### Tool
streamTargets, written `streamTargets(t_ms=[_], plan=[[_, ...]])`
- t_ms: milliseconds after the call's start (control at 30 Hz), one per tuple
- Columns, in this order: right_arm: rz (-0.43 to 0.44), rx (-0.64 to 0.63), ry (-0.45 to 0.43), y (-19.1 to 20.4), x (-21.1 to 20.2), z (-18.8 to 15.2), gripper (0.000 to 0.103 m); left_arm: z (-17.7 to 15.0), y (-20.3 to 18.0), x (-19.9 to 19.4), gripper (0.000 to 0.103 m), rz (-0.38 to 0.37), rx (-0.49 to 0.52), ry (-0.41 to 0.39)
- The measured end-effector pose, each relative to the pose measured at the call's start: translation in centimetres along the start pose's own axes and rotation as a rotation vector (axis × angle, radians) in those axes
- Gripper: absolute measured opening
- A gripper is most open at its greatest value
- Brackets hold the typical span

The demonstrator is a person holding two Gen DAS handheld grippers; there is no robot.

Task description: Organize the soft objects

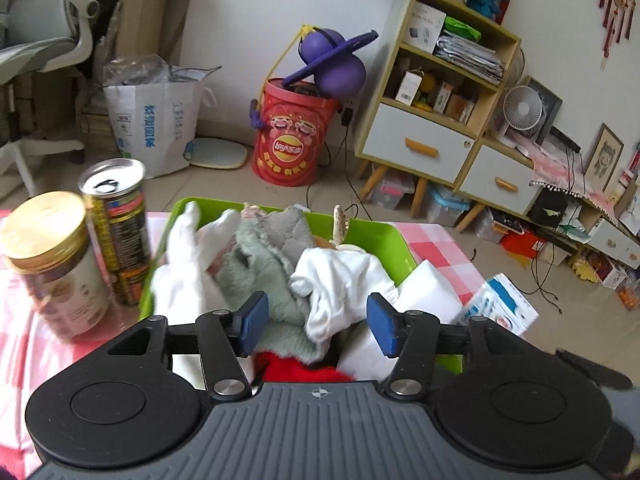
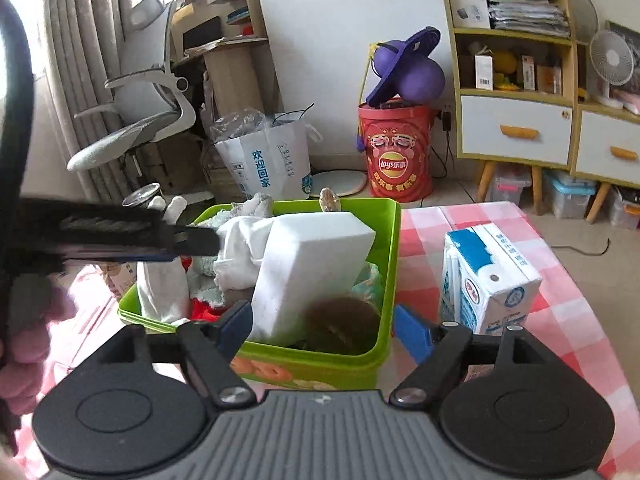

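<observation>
The tabletop [image 2: 480,216] has a pink-and-white checked cloth on it, and sitting in the middle is a green bin [image 2: 390,264] stuffed with soft stuff. Biggest thing in there is a white foam block [image 2: 312,264] leaning at the right side of the bin, with a brown scrubby pad [image 2: 340,320] tucked at its near end. Left of that there's a grey-green fuzzy cloth [image 1: 264,264], a crumpled white cloth [image 1: 340,280] on top of it, a white glove [image 1: 180,264] poking up along the far left wall, and something red [image 1: 296,368] at the near edge.

Outside the bin: a blue-and-white carton [image 2: 488,276] just to the right, and on the left a gold-lidded jar [image 1: 52,264] with a tall can [image 1: 116,224] beside it.

The left gripper [image 1: 316,322] hangs over the near part of the bin, jaws parted, nothing pinched, the white cloth lying just beyond the pads. The right gripper [image 2: 328,330] is spread wide at the bin's near right corner, also holding nothing
</observation>
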State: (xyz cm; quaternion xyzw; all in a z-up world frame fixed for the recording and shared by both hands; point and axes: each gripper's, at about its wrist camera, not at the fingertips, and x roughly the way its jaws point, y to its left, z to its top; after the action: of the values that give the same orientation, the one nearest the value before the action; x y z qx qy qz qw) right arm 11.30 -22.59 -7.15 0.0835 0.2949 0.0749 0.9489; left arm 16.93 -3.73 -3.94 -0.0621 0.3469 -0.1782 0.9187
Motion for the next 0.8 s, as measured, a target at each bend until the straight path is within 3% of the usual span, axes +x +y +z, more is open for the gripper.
streamTargets(t_ms=[133,367,667,800], plan=[[0.005,0.027,-0.002,-0.5,-0.9,-0.2,0.062,-1.1,0.5,-2.7,0.064,0.025,0.005,0.009],[-0.032,-0.034,0.016,0.3,-4.0,0.4,0.063,-3.8,1.2,-7.8,0.077,0.076,-0.007,0.054],[-0.075,-0.044,0.104,3.4,-8.7,0.9,0.073,-6.3,1.1,-12.3,0.097,0.132,-0.062,0.118],[-0.105,-0.056,0.167,4.9,-10.3,0.4,0.084,-7.4,0.5,-13.5,0.098,0.189,-0.054,0.146]])
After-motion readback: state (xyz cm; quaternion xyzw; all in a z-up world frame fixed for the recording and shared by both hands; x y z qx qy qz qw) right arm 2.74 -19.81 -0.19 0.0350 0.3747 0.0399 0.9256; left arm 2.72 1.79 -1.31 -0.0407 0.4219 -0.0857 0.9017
